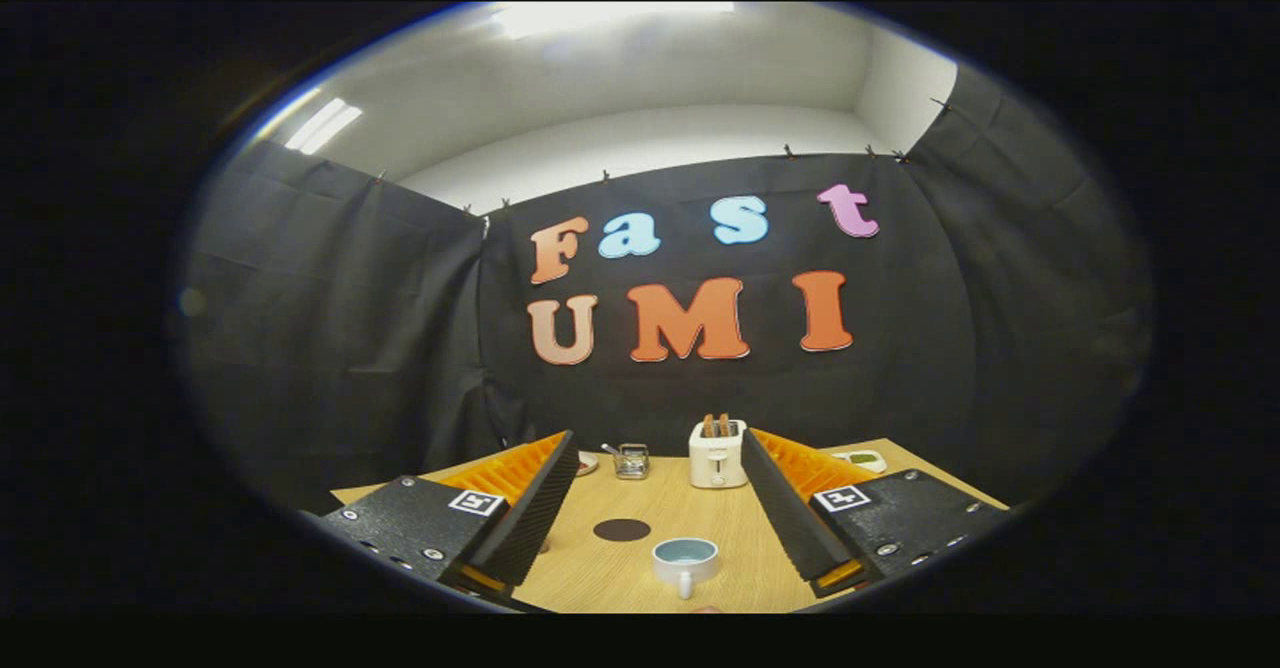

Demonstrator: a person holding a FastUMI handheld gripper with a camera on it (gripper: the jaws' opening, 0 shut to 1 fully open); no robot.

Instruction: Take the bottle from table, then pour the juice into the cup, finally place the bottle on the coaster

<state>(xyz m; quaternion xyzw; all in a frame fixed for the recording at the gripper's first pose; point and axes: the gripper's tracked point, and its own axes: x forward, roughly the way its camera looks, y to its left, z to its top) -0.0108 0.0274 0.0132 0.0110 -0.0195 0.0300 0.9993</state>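
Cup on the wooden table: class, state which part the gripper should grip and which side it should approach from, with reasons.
Probably the round body of the cup, one finger on each side wall, coming in from the near side. It stands upright with its handle pointing back towards the open gripper, so both side walls are bare. The handle looks too small to pinch securely.
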